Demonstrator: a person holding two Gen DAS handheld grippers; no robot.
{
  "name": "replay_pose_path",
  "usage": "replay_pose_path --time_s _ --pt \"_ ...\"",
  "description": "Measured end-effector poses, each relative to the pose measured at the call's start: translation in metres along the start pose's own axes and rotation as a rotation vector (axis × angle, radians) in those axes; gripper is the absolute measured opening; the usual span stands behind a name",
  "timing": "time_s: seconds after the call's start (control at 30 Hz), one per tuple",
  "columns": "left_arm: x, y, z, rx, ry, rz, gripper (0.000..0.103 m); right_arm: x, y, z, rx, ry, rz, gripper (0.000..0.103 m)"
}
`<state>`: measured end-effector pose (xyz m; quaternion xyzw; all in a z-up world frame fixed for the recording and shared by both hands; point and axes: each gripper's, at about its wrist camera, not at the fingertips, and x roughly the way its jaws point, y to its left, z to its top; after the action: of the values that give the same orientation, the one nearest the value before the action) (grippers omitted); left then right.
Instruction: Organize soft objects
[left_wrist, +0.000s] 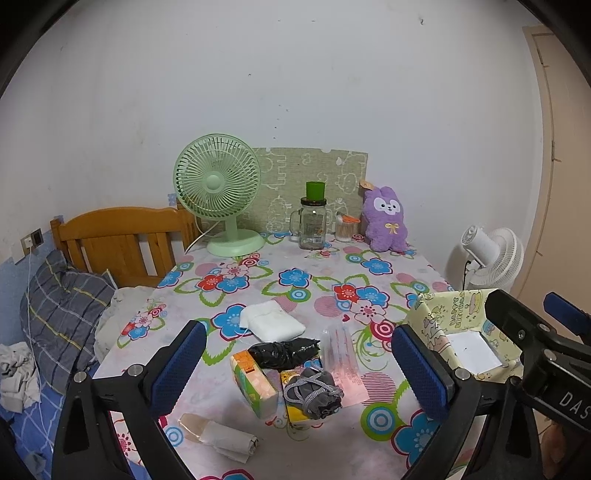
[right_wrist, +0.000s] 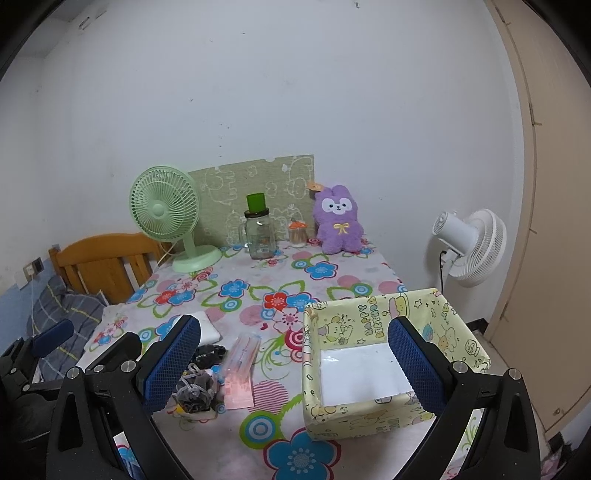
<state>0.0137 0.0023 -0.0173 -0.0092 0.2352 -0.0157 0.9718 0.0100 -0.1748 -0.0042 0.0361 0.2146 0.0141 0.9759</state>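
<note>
Yellow box (right_wrist: 384, 373) near table (right_wrist: 280, 417) edge, unobstructed

Both wrist cameras hover above the near edge of the worktop (left_wrist: 295, 280), facing the back wall; both share the yellow box (right_wrist: 369, 325)

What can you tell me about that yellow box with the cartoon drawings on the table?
The yellow box is an open-topped, roughly square container that looks wrapped in pale yellow paper printed with cartoon animals and the words "HAPPY BIRTHDAY". A white sheet lines its bottom; nothing else shows inside. It stands upright on the flowered tablecloth, near the table's right edge, apart from the pile of small items. Nothing grips it: the right gripper hangs open in front of it.
</note>
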Motion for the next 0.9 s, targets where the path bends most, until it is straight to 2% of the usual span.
replay_pose_path --time_s 0.9 --pt "-0.0023 -0.0036 0.0008 0.003 -0.005 -0.005 0.1 -0.002 0.0001 0.0004 -0.003 -0.007 0.0 0.102"
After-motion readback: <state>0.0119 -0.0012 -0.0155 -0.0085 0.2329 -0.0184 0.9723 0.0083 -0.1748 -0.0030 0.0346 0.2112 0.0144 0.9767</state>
